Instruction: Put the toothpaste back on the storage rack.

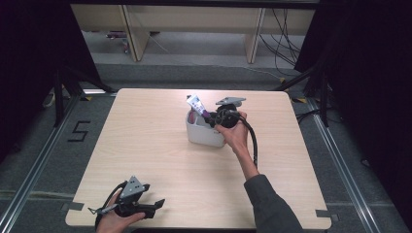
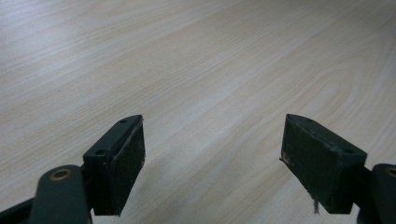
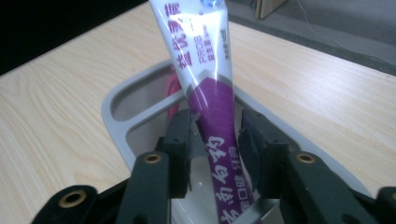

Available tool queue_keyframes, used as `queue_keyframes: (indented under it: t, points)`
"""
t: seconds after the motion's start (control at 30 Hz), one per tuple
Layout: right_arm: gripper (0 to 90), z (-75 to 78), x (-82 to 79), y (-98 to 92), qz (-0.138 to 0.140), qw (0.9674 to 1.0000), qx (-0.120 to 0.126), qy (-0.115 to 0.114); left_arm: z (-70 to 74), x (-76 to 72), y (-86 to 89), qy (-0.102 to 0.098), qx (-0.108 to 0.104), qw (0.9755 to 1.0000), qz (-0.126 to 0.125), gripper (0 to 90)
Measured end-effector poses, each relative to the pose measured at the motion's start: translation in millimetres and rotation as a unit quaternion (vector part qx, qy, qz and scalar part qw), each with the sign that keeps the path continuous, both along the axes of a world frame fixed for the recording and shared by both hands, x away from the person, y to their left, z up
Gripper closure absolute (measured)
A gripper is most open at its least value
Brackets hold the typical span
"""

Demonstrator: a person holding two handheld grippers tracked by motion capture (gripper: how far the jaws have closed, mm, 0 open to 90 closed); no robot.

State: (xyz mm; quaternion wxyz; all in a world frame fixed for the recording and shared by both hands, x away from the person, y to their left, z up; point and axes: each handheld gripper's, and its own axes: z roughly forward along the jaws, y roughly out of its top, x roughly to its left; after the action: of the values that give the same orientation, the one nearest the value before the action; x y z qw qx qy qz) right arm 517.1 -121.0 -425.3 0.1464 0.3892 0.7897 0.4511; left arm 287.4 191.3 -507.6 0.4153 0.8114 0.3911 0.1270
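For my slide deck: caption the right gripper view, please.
Right gripper, jaws apart, straddles a purple-and-white toothpaste tube standing in a grey holder.

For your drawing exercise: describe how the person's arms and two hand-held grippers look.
Both hand-held grippers, left and right, are black with a grey three-cornered plate on top. Their jaws are flat black blocks on arms with brass-coloured rivets. A thick black cable trails from the right one. The right sleeve is dark grey.

A light wooden table (image 1: 160,160) stands on grey floor (image 1: 350,160), a pale shelf unit (image 1: 194,24) and loose cables (image 1: 284,41) behind it
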Motion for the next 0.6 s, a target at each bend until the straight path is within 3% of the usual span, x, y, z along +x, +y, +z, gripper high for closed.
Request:
queue_keyframes:
  t: [0.03,0.07,0.17,0.33,0.37,0.47,0.6]
  points:
    - [53.6,1.7,-0.7,-2.4,0.001,1.0,0.006,-0.003,-0.5,-0.2,-1.0,-0.001,-0.007,1.0,0.005,21.3]
    - [51.9,2.4,-1.9,-3.2,0.001,0.9998,0.019,0.0,0.0,0.2,0.2,0.0,0.001,1.0,0.001,21.3]
    - [48.8,6.9,-4.9,-7.7,0.006,0.9999,0.01,-0.008,-1.0,0.4,-0.4,0.002,-0.002,1.0,0.001,21.3]
    - [47.4,13.6,-12.3,-13.6,0.001,0.9995,0.032,0.003,-0.8,0.5,-0.3,0.002,-0.001,1.0,0.0,21.3]
    - [46.6,14.3,-10.9,-16.2,0.01,0.9995,0.03,-0.01,-0.6,0.4,-0.2,0.002,0.0,1.0,0.001,21.3]
    - [46.3,19.7,-15.4,-20.2,0.006,0.9994,0.035,-0.004,-0.7,0.6,-0.2,0.001,-0.001,1.0,0.0,21.3]
    - [44.7,24.8,-18.5,-26.4,0.009,0.9992,0.036,-0.014,-0.6,0.6,-0.2,0.001,0.0,1.0,0.0,21.3]
